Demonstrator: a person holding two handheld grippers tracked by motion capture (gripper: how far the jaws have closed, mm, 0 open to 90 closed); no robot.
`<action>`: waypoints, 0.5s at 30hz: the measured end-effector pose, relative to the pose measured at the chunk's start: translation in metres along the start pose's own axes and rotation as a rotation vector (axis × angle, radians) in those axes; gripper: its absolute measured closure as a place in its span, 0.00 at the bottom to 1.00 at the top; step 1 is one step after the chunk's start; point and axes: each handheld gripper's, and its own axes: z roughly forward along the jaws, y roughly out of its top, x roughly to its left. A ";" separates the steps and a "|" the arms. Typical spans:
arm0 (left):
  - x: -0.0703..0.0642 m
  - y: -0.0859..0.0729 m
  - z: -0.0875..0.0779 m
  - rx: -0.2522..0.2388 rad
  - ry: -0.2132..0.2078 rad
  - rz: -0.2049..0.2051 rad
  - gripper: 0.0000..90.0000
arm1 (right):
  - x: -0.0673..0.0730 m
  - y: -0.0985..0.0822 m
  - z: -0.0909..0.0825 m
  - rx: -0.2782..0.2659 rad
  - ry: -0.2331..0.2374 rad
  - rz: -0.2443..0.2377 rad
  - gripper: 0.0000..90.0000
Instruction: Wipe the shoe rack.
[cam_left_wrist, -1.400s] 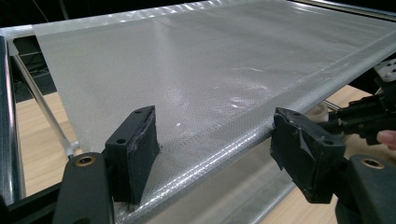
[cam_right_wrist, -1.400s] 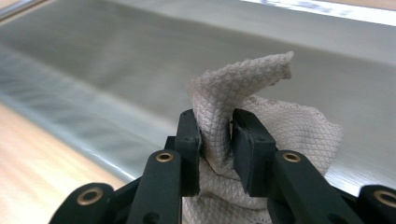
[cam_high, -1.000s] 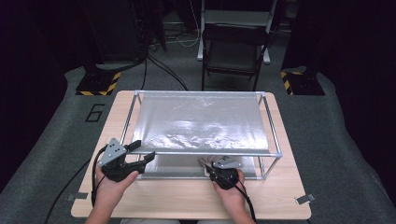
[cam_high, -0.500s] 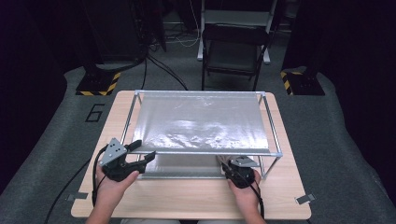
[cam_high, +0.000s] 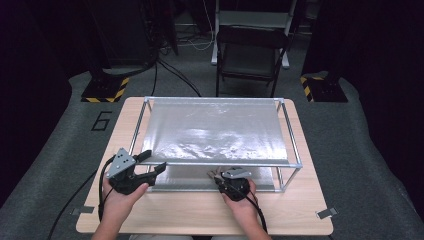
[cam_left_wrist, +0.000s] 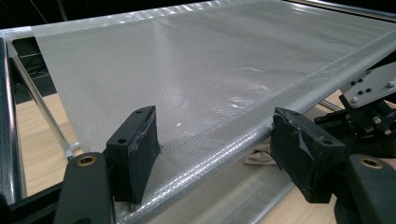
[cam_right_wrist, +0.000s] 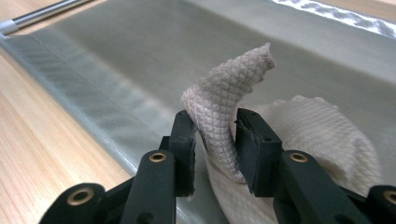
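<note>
Jaws of the right gripper (cam_right_wrist: 215, 140) pinch a fold of cloth (cam_right_wrist: 224, 112) under the mesh rack (cam_high: 220, 162).
They have just been opening a little with the cloth between them, so the grip may be loosening; the left gripper (cam_left_wrist: 215, 149), jaws spread and empty, waits at the rack's front rail.

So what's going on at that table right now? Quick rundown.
Left gripper open, at the frame's film sheet. Right gripper has a fold of waffle cloth between its just-opening jaws, under the film. Nothing blocking.
</note>
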 end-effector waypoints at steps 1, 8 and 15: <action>0.000 0.000 0.000 -0.001 -0.002 -0.003 0.36 | -0.003 -0.001 -0.003 0.015 -0.002 0.003 0.75; 0.000 0.000 0.000 -0.004 -0.001 -0.009 0.36 | -0.027 -0.014 -0.025 0.008 -0.044 0.083 0.68; 0.000 0.000 0.000 -0.004 -0.001 -0.008 0.36 | -0.035 -0.020 -0.030 0.006 -0.051 0.111 0.65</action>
